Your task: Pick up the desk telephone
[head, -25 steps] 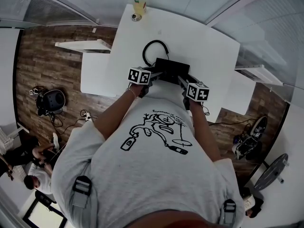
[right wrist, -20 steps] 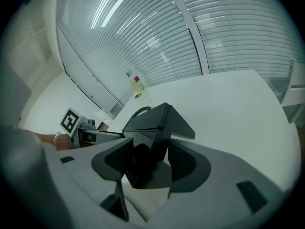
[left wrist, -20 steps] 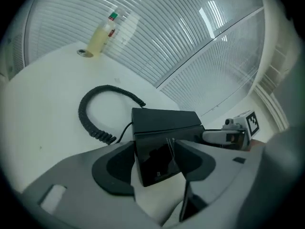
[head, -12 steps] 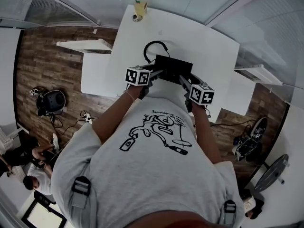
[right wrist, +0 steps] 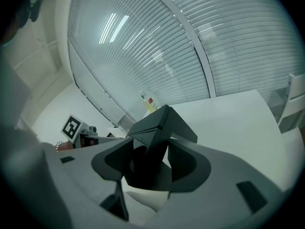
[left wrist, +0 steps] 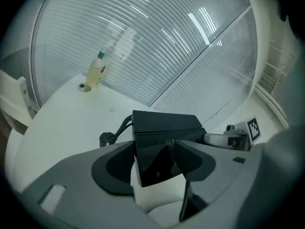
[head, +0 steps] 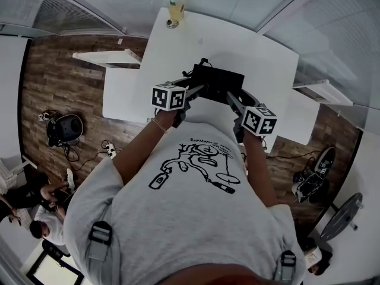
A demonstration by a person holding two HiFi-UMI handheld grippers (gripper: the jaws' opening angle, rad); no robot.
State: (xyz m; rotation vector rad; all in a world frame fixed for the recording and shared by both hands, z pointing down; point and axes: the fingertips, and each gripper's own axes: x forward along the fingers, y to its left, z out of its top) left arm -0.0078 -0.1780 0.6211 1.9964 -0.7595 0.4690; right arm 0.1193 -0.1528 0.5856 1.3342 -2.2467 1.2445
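Observation:
The black desk telephone (head: 218, 83) hangs above the white table (head: 261, 58), held from both sides. My left gripper (head: 197, 90) is shut on its left edge; in the left gripper view the telephone (left wrist: 159, 147) sits clamped between the jaws, its cord (left wrist: 114, 133) trailing off to the left. My right gripper (head: 231, 100) is shut on the right edge, and in the right gripper view the telephone (right wrist: 157, 137) fills the gap between the jaws. The underside of the telephone is hidden.
A yellowish bottle (head: 174, 8) and a small round object (head: 170, 22) stand at the table's far edge. White side tables (head: 107, 57) (head: 323, 91) flank the table. A person sits on the floor at lower left (head: 41, 218).
Both grippers have risen with the telephone. The black cord loop that lay on the table behind it has lifted and gathered in.

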